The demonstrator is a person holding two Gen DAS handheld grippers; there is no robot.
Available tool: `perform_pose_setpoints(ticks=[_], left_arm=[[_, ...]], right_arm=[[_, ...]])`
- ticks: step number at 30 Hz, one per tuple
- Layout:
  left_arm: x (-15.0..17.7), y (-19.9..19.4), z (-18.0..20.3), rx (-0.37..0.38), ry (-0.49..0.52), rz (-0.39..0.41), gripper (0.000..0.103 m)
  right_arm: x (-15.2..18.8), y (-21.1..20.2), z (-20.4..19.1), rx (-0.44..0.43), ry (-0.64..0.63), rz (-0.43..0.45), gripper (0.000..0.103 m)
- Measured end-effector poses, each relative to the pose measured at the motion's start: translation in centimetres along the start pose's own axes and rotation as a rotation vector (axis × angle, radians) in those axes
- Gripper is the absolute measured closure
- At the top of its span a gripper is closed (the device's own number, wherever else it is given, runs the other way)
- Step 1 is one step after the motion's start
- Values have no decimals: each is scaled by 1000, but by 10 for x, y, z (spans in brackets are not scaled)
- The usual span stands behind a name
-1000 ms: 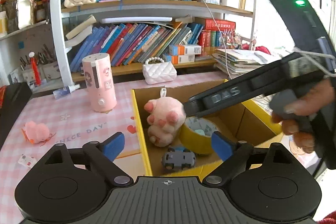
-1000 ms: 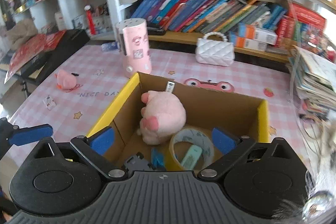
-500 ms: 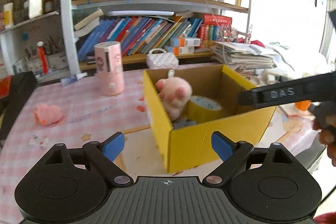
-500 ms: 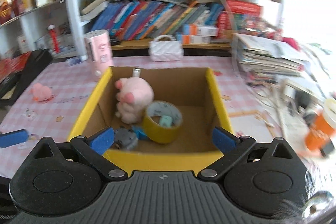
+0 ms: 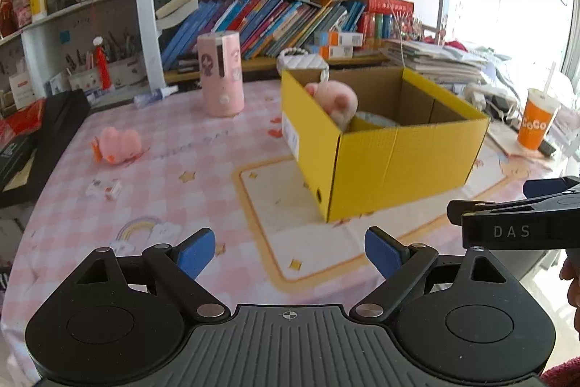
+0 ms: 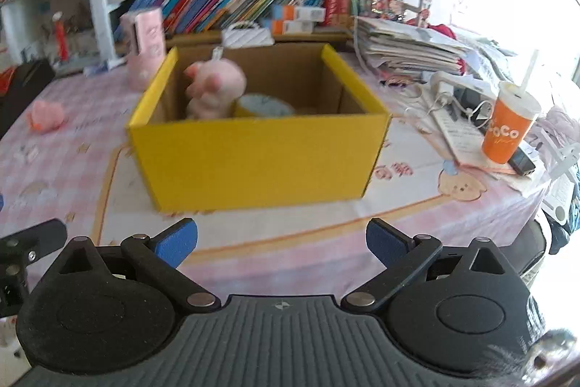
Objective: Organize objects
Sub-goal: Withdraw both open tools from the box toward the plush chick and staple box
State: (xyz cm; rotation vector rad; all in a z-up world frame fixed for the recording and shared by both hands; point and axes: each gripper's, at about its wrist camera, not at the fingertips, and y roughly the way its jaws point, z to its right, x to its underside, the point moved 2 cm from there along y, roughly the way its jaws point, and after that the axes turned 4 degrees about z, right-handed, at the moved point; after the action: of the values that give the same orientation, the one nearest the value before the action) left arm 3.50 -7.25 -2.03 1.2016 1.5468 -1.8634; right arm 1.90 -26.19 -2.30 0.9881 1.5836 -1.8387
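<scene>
Both grippers are hanging over the near edge of the table (image 5: 152,191), each tilted downward toward its pink checked cloth. Left gripper (image 5: 290,254) is standing with its blue pads wide apart and nothing between them; right gripper (image 6: 282,242) is likewise spread wide and carrying nothing. In the left wrist view the right gripper's black finger is reaching in from the right edge, with part of the person's hand (image 5: 572,281) showing behind it.

Ahead of both tools, well apart from the pads, the yellow cardboard box (image 6: 253,158) is sitting near the middle of the table, open at the top. Inside it a pink plush toy (image 6: 214,89) is leaning against the left wall, and a roll of yellow tape (image 6: 264,106) is lying just beside it toward the centre.

Toward the left edge of the table a small pink plush (image 5: 117,142) is lying on the cloth, with a small white item (image 5: 107,189) nearer the front. A pink cylinder (image 5: 219,73) is standing upright near the far edge, and an orange cup (image 6: 507,129) with a straw is standing near the right edge.
</scene>
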Motion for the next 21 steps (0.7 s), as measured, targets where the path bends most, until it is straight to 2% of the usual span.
perform_pose_setpoints(ticks=[13, 21], left_arm=[[31, -30, -27, -32, -3, -52, 11], [42, -53, -56, -100, -48, -36, 11]], right_arm=[[26, -24, -53, -117, -60, -22, 3], [29, -34, -86, -186, -105, -15, 3]])
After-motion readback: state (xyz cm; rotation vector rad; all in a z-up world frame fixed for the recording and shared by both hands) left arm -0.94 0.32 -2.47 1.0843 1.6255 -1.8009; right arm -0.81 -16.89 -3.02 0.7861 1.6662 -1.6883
